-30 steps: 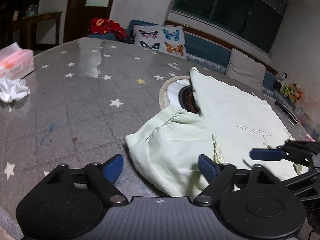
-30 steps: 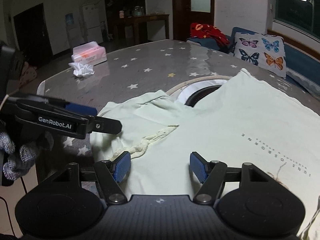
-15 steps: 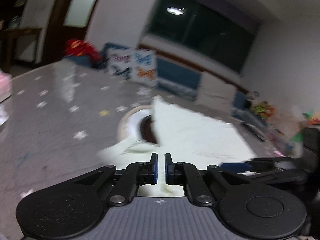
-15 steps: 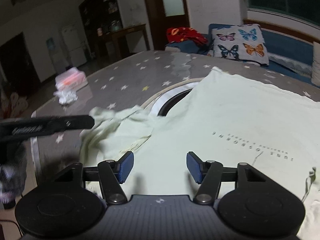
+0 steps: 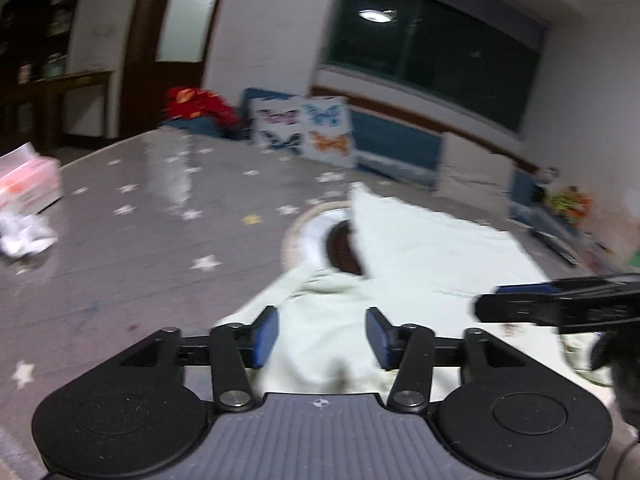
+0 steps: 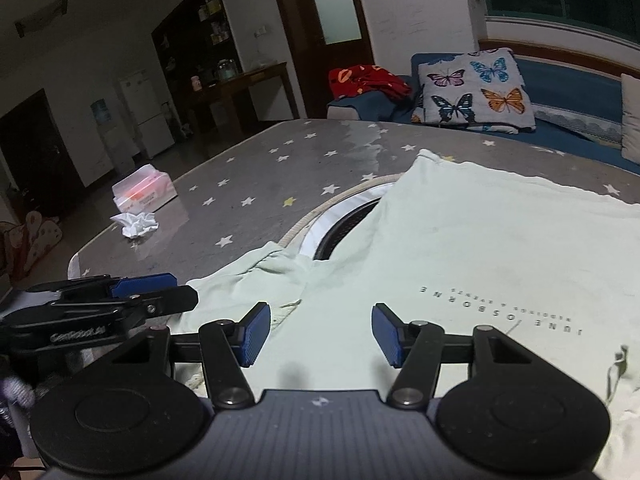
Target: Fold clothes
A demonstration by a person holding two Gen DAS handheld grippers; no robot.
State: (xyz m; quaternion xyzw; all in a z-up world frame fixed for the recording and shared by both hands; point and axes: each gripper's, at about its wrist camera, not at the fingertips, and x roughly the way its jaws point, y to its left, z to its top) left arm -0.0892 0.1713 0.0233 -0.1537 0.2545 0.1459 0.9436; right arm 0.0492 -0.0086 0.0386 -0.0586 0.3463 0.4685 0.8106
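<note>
My star-print tabletop point(image 6: 280, 168): tissue box point(image 6: 144, 190) and crumpled tissue point(image 6: 136, 224) at ten o'clock; butterfly pillow point(image 6: 476, 90) at one o'clock.

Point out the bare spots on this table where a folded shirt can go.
Widest bare patch: the starred table between the tissue box, crumpled tissue and round mat. The strip behind the shirt toward the butterfly pillow is free. The near edge is crowded by shirt and grippers.
</note>
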